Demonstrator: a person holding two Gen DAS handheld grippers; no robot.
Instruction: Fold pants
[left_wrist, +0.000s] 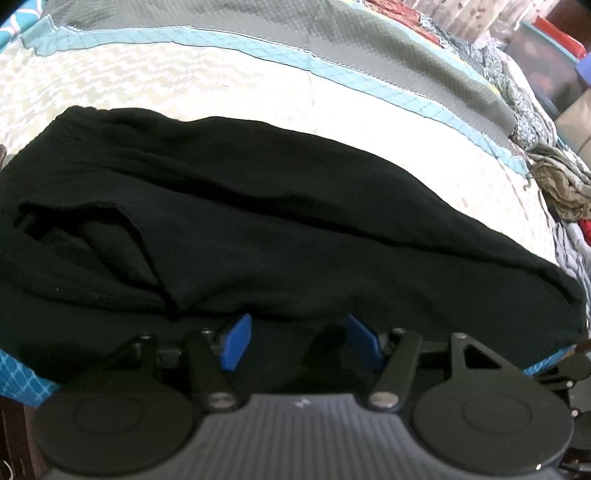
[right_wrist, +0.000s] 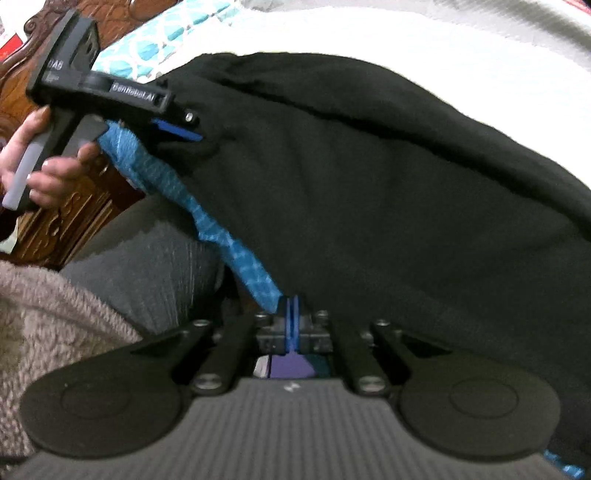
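Black pants (left_wrist: 258, 236) lie folded lengthwise across a bed, waist end at the left, and fill the right wrist view (right_wrist: 369, 192). My left gripper (left_wrist: 299, 332) is open, its blue pads apart over the near edge of the pants; it also shows in the right wrist view (right_wrist: 184, 129), held in a hand at the pants' left edge. My right gripper (right_wrist: 293, 314) has its blue pads pressed together at the near edge of the pants, beside the blue patterned sheet edge (right_wrist: 236, 254); whether cloth is between the pads is hidden.
The bed has a cream patterned cover (left_wrist: 221, 85) and a grey quilt with teal border (left_wrist: 332, 40) beyond. Crumpled clothes (left_wrist: 561, 184) lie at the right. A carved wooden bed frame (right_wrist: 66, 206) and the person's grey-clad leg (right_wrist: 147, 266) are at the left.
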